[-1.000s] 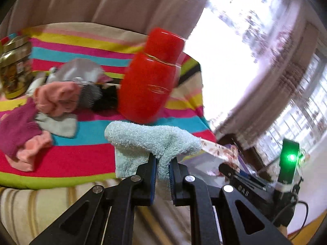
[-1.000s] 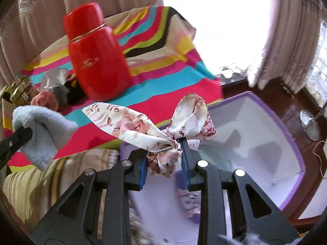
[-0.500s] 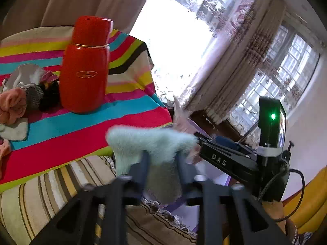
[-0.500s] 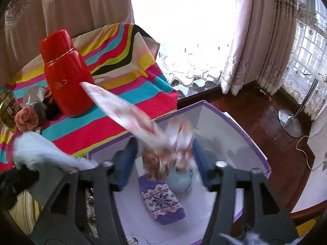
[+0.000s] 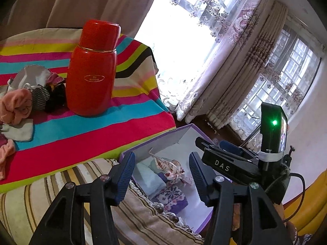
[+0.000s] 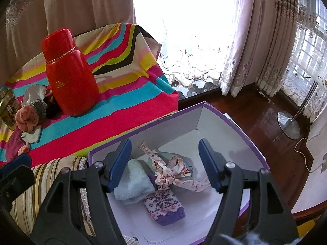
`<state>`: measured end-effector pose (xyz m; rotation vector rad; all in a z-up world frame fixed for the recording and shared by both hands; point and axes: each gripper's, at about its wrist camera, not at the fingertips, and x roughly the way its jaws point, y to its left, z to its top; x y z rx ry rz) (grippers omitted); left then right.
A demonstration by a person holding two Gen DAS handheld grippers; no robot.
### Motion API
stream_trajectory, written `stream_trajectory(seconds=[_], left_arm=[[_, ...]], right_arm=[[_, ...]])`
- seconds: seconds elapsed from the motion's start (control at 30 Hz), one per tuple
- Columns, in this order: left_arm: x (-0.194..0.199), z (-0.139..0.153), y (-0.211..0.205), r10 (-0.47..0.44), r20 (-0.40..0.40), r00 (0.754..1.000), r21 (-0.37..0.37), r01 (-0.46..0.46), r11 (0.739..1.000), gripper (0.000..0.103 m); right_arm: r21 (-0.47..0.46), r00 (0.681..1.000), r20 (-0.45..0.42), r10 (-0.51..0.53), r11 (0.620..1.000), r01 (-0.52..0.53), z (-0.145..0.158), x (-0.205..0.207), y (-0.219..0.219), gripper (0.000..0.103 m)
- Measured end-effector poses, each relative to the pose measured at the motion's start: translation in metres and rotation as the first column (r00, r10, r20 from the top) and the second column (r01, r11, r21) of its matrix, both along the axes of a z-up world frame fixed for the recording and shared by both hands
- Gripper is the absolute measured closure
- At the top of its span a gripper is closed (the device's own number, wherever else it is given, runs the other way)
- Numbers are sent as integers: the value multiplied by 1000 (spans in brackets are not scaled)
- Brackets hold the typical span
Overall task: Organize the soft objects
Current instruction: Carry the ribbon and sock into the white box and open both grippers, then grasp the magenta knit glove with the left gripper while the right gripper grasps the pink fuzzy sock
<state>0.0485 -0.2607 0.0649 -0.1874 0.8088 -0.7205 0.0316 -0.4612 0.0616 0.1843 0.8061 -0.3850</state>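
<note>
**Both claws empty, drops landed in the box**

Now my left gripper (image 5: pixel 161 173) and right gripper (image 6: pixel 164 163) have just been opening and stand apart, holding nothing. Inside the purple box (image 6: pixel 235 126) I count one pale towel (image 6: pixel 133 181), one floral ribbon (image 6: pixel 173 173), one knitted piece (image 6: pixel 163 208), perhaps another beneath. Reaching back, I could knock over the single red flask (image 5: pixel 92 71) beside the sock pile (image 5: pixel 22 102).

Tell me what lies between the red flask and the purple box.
Only bare striped cloth lies between the red flask and the purple box, running to the box's near wall; the right wrist view shows it best. The soft pile sits on the flask's other side.
</note>
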Motion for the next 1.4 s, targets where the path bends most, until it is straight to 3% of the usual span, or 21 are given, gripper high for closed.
stream_trajectory(seconds=[0.33, 0.63, 0.87, 1.07, 1.23, 1.4], left_arm=[[8, 4, 34, 78, 17, 997, -12, -78, 997, 47], [21, 2, 110, 244, 19, 970, -37, -243, 969, 47], [35, -13, 177, 380, -29, 925, -47, -381, 923, 47], [46, -27, 231, 491, -74, 868, -26, -494, 869, 47], [53, -37, 266, 553, -103, 827, 21, -554, 832, 47], [66, -44, 283, 574, -110, 812, 87, -567, 819, 47]], right_arm=[[10, 997, 17, 69, 998, -70, 10, 7, 24, 31], [31, 976, 21, 219, 975, -219, 11, 29, 76, 31], [37, 939, 10, 345, 938, -345, 7, 53, 126, 31], [21, 893, 11, 450, 893, -450, 1, 74, 166, 31], [-9, 850, 2, 528, 849, -528, -6, 92, 195, 31], [-18, 814, -2, 580, 814, -580, -7, 108, 221, 31]])
